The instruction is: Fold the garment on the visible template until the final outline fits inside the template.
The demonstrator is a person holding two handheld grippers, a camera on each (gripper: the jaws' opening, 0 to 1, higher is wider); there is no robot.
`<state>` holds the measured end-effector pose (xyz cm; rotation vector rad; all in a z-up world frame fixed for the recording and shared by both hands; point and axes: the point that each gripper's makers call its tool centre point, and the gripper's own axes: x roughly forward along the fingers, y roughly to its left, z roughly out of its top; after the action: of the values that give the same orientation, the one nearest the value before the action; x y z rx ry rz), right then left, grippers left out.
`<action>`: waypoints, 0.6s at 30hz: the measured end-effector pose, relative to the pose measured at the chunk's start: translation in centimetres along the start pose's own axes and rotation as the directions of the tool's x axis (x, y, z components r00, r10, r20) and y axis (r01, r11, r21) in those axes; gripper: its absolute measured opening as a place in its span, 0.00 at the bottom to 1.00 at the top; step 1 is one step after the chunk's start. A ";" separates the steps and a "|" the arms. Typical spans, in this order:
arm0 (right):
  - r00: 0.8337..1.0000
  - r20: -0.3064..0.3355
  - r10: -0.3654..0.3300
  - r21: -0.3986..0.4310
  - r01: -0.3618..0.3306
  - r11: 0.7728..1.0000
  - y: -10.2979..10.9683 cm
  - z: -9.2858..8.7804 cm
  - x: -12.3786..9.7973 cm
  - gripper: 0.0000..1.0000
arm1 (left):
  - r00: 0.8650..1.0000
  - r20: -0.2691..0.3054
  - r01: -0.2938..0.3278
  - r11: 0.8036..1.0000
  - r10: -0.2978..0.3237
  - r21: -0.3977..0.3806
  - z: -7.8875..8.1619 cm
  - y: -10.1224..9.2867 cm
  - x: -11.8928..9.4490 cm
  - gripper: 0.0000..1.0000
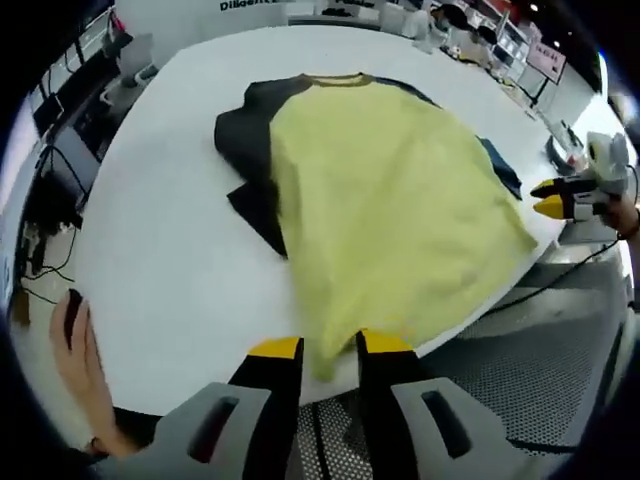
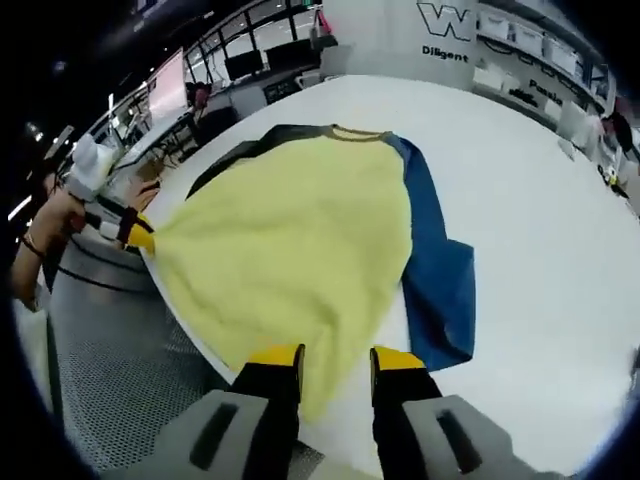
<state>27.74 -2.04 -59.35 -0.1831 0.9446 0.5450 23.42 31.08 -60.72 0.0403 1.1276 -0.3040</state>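
Hem corners of the shirt (image 1: 390, 210) sit between both tongs' jaws at the table (image 1: 170, 250) edge. Left gripper (image 1: 328, 348) and right gripper (image 2: 335, 358) each pinch cloth. Lift both corners level, carry toward the collar evenly, avoiding diagonal creases.

The left gripper view looks forward along its jaws from one hem corner of the garment (image 1: 385, 205), close above the desk (image 1: 170, 260) edge. The right gripper view looks along its jaws from the opposite hem corner. Both views share the garment, the desk and the other gripper at the side.
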 end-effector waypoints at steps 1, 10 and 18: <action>1.000 0.011 -0.022 -0.010 0.022 1.000 -0.6 0.3 -0.1 0.29 | 1.000 0.004 0.001 1.000 -0.001 -0.002 0.0 0.0 0.0 0.28; 0.995 0.021 -0.095 -0.107 0.096 0.990 -4.2 1.4 0.8 0.31 | 0.985 0.164 0.057 0.998 -0.052 -0.022 2.2 -1.4 -0.5 0.55; 0.997 -0.010 -0.083 -0.102 0.082 0.991 -5.5 0.8 2.9 0.28 | 0.970 0.235 0.070 0.997 -0.065 -0.016 3.3 -1.9 -1.0 0.72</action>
<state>32.50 -5.35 -61.69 -0.3168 0.9194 0.5167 25.46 28.91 -58.12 -0.0545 0.8987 -0.3466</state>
